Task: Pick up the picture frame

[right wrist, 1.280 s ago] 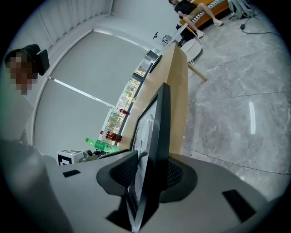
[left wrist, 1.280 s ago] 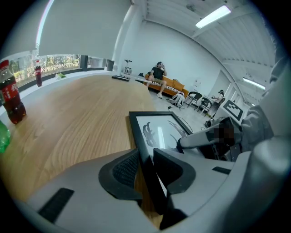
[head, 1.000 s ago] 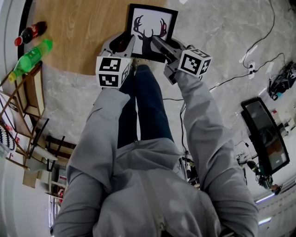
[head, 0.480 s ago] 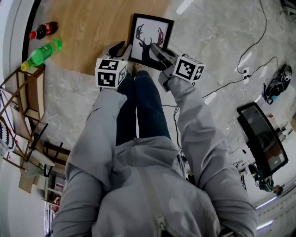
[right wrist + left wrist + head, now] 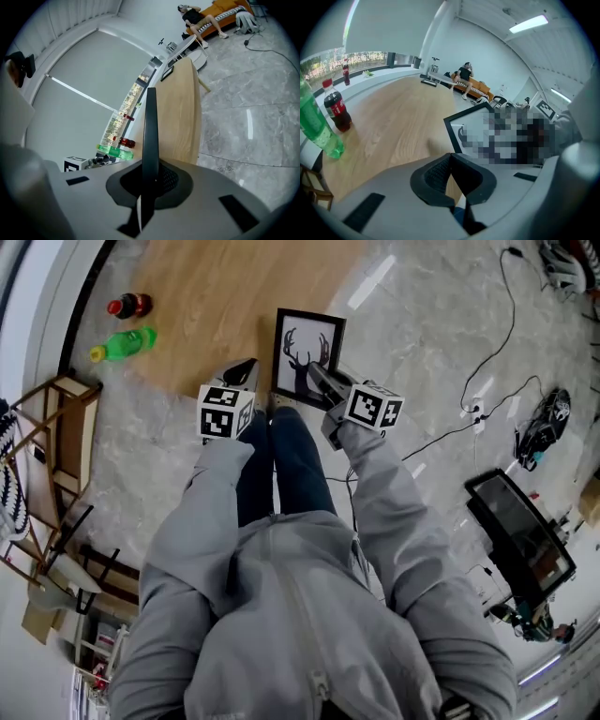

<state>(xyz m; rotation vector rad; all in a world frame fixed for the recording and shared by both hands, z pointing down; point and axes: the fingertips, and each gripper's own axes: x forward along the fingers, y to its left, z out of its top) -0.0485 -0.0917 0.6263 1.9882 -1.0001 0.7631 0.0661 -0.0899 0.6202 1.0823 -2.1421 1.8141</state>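
Raised rectangular frame (image 5: 307, 348), right gripper (image 5: 319, 381) pinching it, left gripper (image 5: 249, 368) just closed, seemingly empty

Probably an office lounge: orange sofa (image 5: 479, 87), strip ceiling lights (image 5: 528, 23), floor cables (image 5: 512, 329), monitor (image 5: 520, 540).

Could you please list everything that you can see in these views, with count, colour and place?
picture frame: 1, black with an antler print, gripped by its edge
wooden table: 1, light wood, ahead of the person
cola bottle: 1, dark with a red cap, on the table
green bottle: 1, green, beside the cola bottle
monitor: 1, black, at the right
power strip: 1, white, on the grey floor
sofa: 1, orange, far across the room
seated person: 1, dark top, on the sofa
left gripper: 1, grey, shut and empty, left of the frame
right gripper: 1, grey, shut on the frame's edge
sleeves: 2, grey, low in the head view
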